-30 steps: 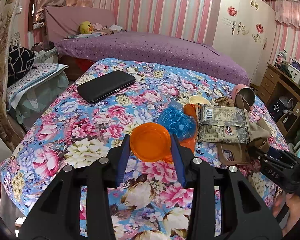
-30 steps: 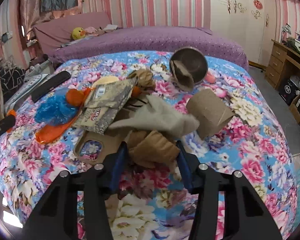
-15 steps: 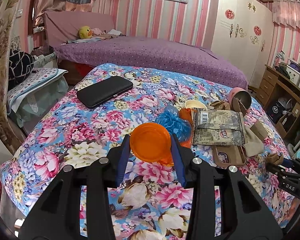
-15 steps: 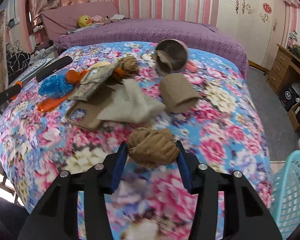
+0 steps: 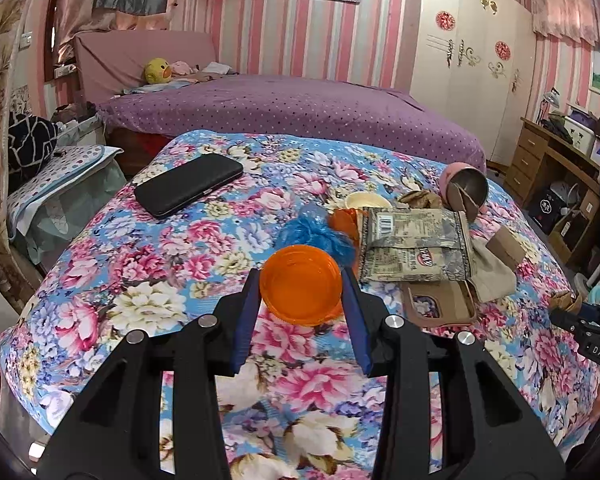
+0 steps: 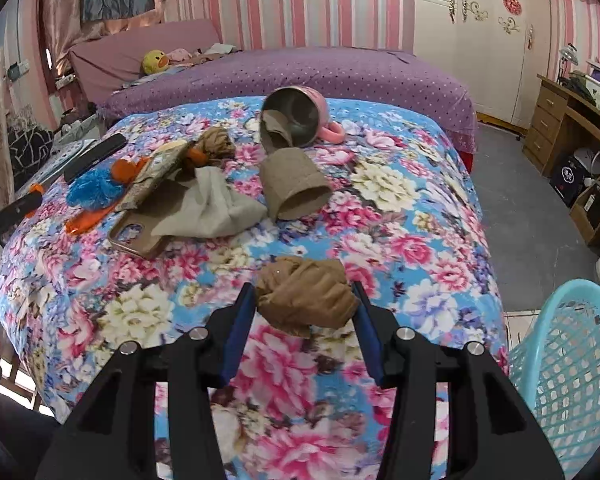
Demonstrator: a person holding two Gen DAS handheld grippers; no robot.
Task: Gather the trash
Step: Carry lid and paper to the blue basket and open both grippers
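The right gripper [image 6: 306,306] clamps a brown crumpled wad [image 6: 306,298], probably paper, carrying it toward the turquoise basket [image 6: 572,360]; next, release above its rim. A second ago the wad sat in the pile. The left gripper [image 5: 302,292] still pinches an orange lid [image 5: 302,290], far from the basket.

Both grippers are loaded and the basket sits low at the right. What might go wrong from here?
The brown wad bulges past the right gripper pads, so it might slip before reaching the turquoise basket. The left gripper pinches the orange lid only by its rim; it may pop free.
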